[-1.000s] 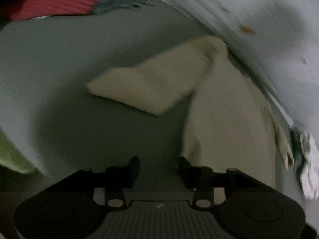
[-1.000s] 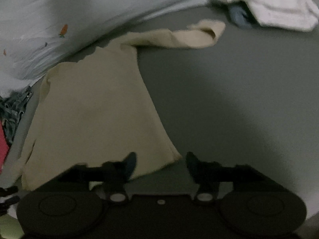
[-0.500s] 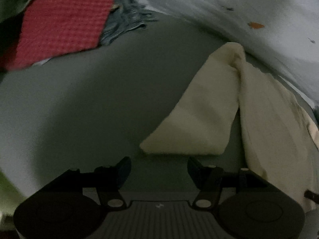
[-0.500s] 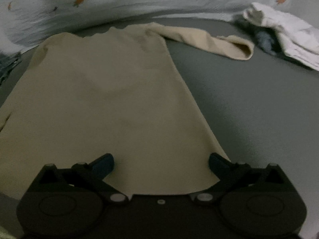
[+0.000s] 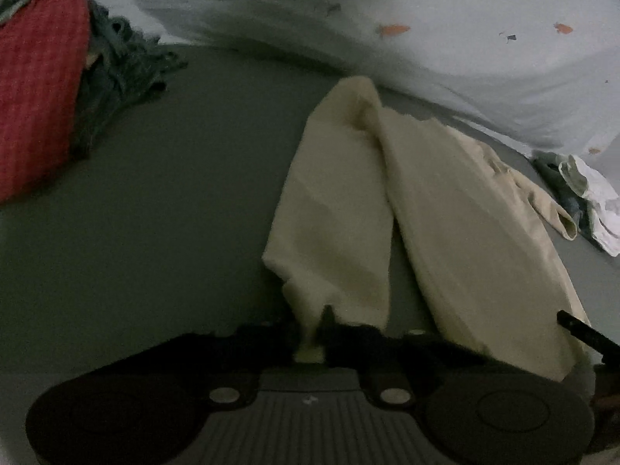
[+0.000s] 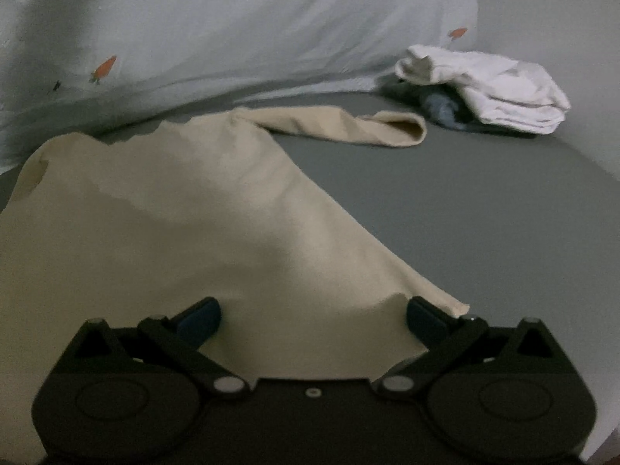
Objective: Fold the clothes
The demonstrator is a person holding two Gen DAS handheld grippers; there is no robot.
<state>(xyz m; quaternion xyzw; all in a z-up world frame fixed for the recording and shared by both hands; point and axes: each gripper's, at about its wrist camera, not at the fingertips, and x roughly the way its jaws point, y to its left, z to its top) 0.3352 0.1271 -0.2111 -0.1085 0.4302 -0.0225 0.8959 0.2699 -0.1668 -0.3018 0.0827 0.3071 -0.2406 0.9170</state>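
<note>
Left wrist view, nearest first: the left tongs (image 5: 310, 329) are clamped on the cuff of the cream shirt's (image 5: 457, 232) near sleeve (image 5: 333, 209). Beside them, the right tongs (image 6: 312, 316) gape wide over the hem corner, gripping nothing. Spread flat on the grey bed (image 6: 484, 213), the shirt looks light, limp and thin; it should drape, so edges and corners seem the best holds. Beyond lie the far sleeve (image 6: 348, 128), white folded laundry (image 6: 492, 89) and a carrot-print duvet (image 6: 271, 27).

no readable text, labels, brands or numbers
</note>
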